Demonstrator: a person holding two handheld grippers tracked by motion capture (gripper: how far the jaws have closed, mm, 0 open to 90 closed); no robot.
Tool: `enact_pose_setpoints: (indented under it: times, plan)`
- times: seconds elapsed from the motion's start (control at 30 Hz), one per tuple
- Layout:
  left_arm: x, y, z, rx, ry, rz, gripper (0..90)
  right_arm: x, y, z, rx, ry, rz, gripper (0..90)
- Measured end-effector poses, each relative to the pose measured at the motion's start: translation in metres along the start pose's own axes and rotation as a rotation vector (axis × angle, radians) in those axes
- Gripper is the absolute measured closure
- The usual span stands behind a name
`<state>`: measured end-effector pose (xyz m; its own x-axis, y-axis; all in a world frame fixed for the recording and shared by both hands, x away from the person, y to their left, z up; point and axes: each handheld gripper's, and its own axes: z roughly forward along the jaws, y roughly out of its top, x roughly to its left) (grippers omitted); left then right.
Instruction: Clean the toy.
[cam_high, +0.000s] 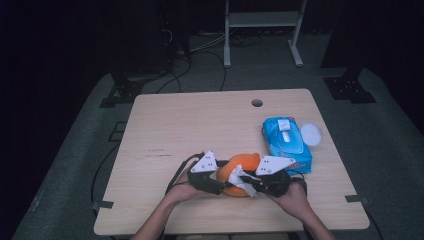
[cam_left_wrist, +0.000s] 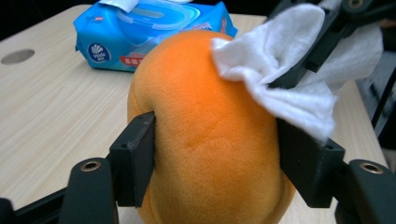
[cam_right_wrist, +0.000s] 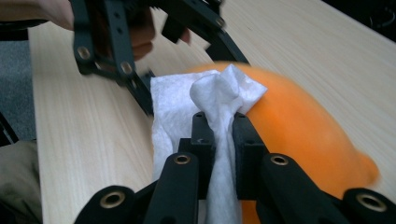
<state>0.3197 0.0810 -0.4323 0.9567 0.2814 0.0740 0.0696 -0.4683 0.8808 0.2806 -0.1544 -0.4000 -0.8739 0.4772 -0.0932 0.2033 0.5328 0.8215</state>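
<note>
One orange plush toy (cam_left_wrist: 210, 135) sits at the near middle of the table (cam_high: 175, 120), upright between the left gripper's (cam_left_wrist: 215, 158) jaws, whose pads press its sides. The right gripper (cam_right_wrist: 219, 126), just right of it, is clenched on one white wipe (cam_right_wrist: 219, 93) laid against the toy's top. One blue wipe pack (cam_high: 286, 142) lies far right

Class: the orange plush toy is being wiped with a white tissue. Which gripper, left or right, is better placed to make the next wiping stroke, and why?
Right. The right gripper pinches the white tissue, already against the orange plush toy. The left gripper straddles the toy, steadying it.
</note>
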Motion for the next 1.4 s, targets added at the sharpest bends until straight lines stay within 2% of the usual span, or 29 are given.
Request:
enact_pose_setpoints:
  times: [0.1, 0.2, 0.33, 0.4, 0.43, 0.5, 0.57, 0.6, 0.7, 0.8, 0.83, 0.9, 0.93, 1.07, 1.17, 1.23, 1.33, 1.4]
  plan:
    - [0.001, -0.002, -0.002, 0.005, 0.005, 0.016, 35.0, -0.005, -0.001, -0.001, -0.006, -0.008, 0.0, 80.8]
    - [0.002, -0.005, -0.003, 0.007, 0.003, 0.017, 35.5, -0.018, -0.008, -0.008, -0.006, -0.049, 0.027, 80.8]
    - [0.005, -0.008, -0.004, 0.007, -0.002, 0.003, 35.4, -0.036, -0.023, -0.016, 0.007, -0.067, 0.106, 80.8]
    - [0.007, -0.007, -0.005, 0.01, -0.009, -0.018, 32.1, -0.039, -0.027, -0.017, 0.019, -0.072, 0.114, 80.8]
    - [0.008, -0.006, -0.005, 0.005, -0.023, -0.046, 26.7, -0.038, -0.028, -0.016, 0.022, -0.074, 0.114, 80.8]
    - [0.01, -0.002, -0.005, -0.003, -0.02, -0.077, 17.7, -0.034, -0.026, -0.015, 0.027, -0.076, 0.096, 80.8]
    - [0.011, 0.001, -0.005, -0.02, -0.022, -0.108, 16.0, -0.029, -0.024, -0.013, 0.023, -0.06, 0.08, 80.8]
    - [0.011, 0.001, -0.004, -0.012, -0.014, -0.109, 16.4, -0.026, -0.022, -0.012, 0.021, -0.051, 0.074, 80.8]
    - [0.008, -0.002, -0.003, -0.004, -0.01, -0.07, 28.4, -0.021, -0.017, -0.01, 0.013, -0.029, 0.063, 80.7]
    - [0.001, 0.001, -0.001, 0.005, -0.015, -0.002, 32.0, -0.01, -0.008, -0.005, -0.021, 0.018, 0.045, 80.8]
    - [-0.001, 0.002, 0.0, 0.012, -0.009, 0.007, 32.5, -0.006, -0.005, -0.002, -0.016, 0.022, 0.028, 80.8]
    - [0.0, 0.0, -0.002, 0.01, -0.006, 0.005, 33.5, -0.003, -0.003, 0.0, -0.005, 0.004, 0.0, 80.9]
    - [0.001, -0.001, -0.003, 0.01, -0.007, 0.006, 34.1, -0.005, -0.004, -0.001, -0.009, 0.007, 0.008, 80.9]
    - [0.001, -0.002, -0.003, 0.006, -0.004, 0.006, 34.5, -0.022, -0.012, -0.01, -0.017, -0.034, 0.054, 80.9]
    - [0.002, -0.002, -0.003, 0.002, -0.008, 0.001, 34.4, -0.035, -0.024, -0.017, 0.006, -0.078, 0.091, 80.9]
    - [0.001, -0.001, -0.002, 0.002, -0.004, 0.002, 34.3, -0.039, -0.029, -0.018, 0.011, -0.087, 0.109, 80.8]
    - [-0.001, 0.001, 0.0, 0.01, 0.0, 0.016, 33.8, -0.031, -0.021, -0.016, -0.013, -0.079, 0.089, 80.8]
    - [-0.005, 0.003, 0.001, 0.009, 0.0, 0.028, 33.7, -0.023, -0.012, -0.014, -0.044, -0.05, 0.069, 80.8]
